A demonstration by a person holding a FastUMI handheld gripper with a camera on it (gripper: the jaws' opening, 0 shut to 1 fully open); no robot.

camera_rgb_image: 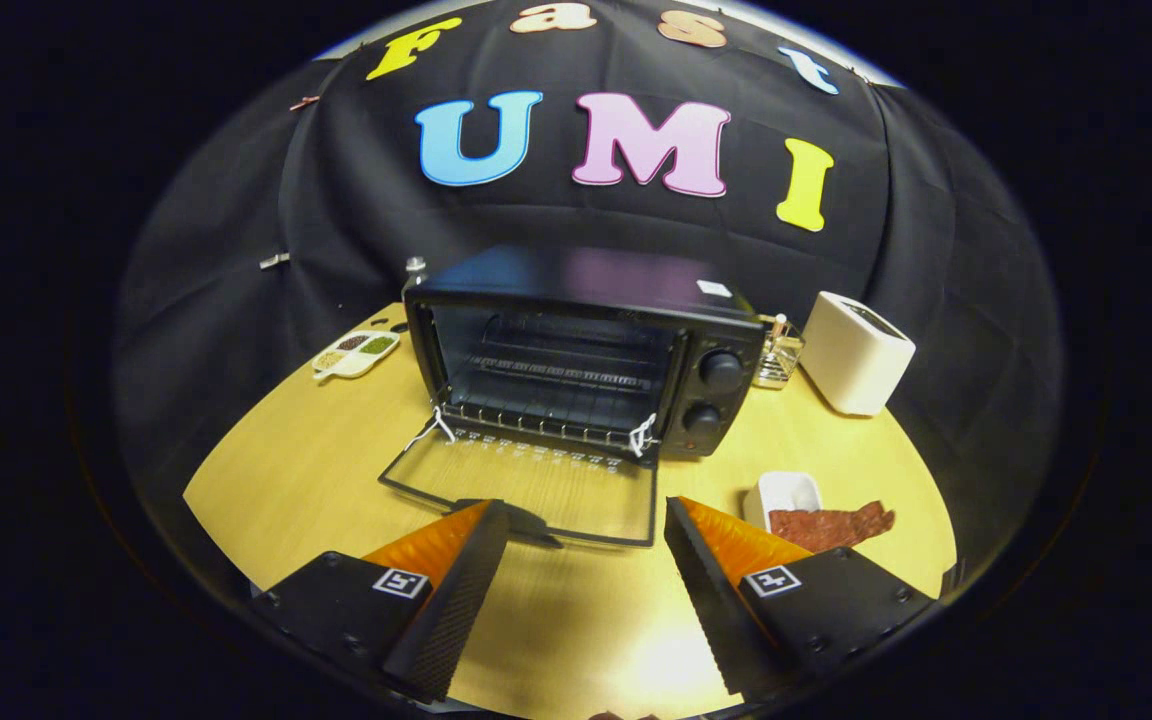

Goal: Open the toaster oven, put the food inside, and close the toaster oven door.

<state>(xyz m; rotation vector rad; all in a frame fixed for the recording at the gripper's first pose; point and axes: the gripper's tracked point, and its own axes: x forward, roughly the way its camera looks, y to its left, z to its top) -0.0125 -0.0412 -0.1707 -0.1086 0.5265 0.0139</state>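
Observation:
A black toaster oven [586, 350] stands on the wooden table [316, 470], straight beyond my fingers. Its glass door [536, 485] is folded down flat onto the table, and the wire rack [546, 385] inside is bare. My gripper [586, 525] is open just in front of the door's handle edge, with nothing between its fingers. A flat reddish-brown strip of food [831, 525] lies on the table beside the right finger [706, 560], touching a small white dish [784, 495].
A white box-shaped appliance [856, 352] stands right of the oven, with a small wire holder [778, 358] between them. A white divided tray of seeds and spices [356, 352] lies left of the oven. Black cloth walls close the back.

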